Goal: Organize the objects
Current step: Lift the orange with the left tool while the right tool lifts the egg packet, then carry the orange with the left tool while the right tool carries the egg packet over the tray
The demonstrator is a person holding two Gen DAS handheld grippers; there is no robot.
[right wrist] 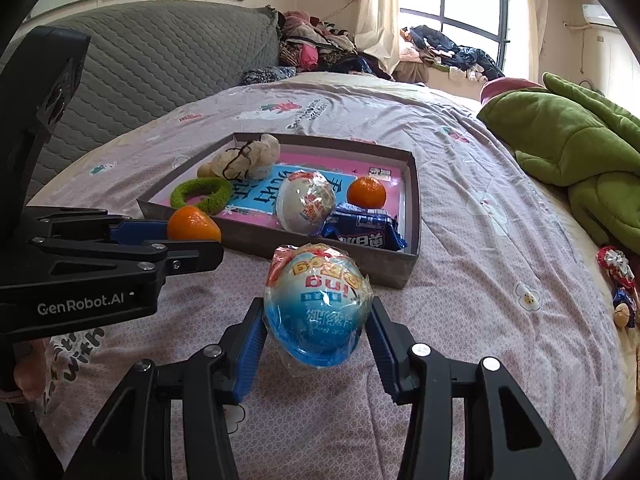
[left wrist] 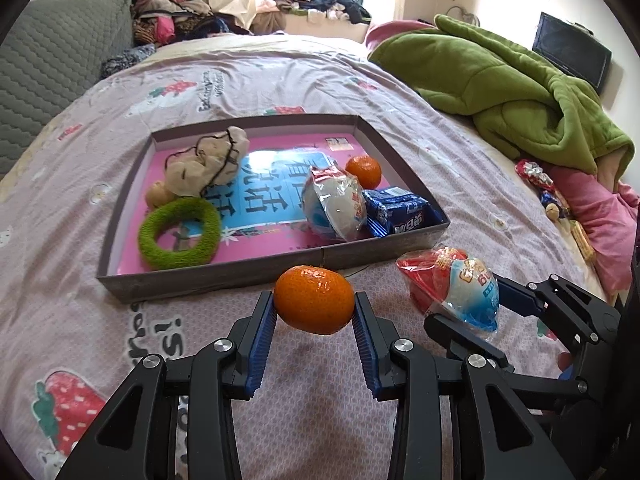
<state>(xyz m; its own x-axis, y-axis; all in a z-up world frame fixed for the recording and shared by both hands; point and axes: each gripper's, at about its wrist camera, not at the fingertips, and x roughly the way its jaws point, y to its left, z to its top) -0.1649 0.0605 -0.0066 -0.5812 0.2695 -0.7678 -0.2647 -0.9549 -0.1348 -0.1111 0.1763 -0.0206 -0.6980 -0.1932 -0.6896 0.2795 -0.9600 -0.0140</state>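
My left gripper (left wrist: 314, 306) is shut on an orange mandarin (left wrist: 314, 300), lifted above the bedsheet just in front of the shallow grey box (left wrist: 280, 264). My right gripper (right wrist: 318, 320) is shut on a wrapped egg-shaped toy (right wrist: 316, 304) with a white and blue shell, held over the sheet near the box's front corner. That toy (left wrist: 460, 292) and the right gripper (left wrist: 472, 312) show at the right of the left wrist view. In the right wrist view the left gripper (right wrist: 192, 240) holds its mandarin (right wrist: 192, 224) at the left. The box (right wrist: 412, 208) holds another mandarin (right wrist: 366, 192), another wrapped egg (right wrist: 306, 200), a blue snack pack (right wrist: 362, 232), a green ring (right wrist: 200, 196) and a beige bundle (right wrist: 244, 158).
A green quilted blanket (left wrist: 512, 92) is heaped at the right of the bed. Small wrapped sweets (left wrist: 540, 184) lie beside a pink pillow (left wrist: 600, 216). A grey padded headboard (right wrist: 160, 60) and piles of clothes (left wrist: 172, 16) stand behind. Part of a hand (right wrist: 28, 368) shows low left.
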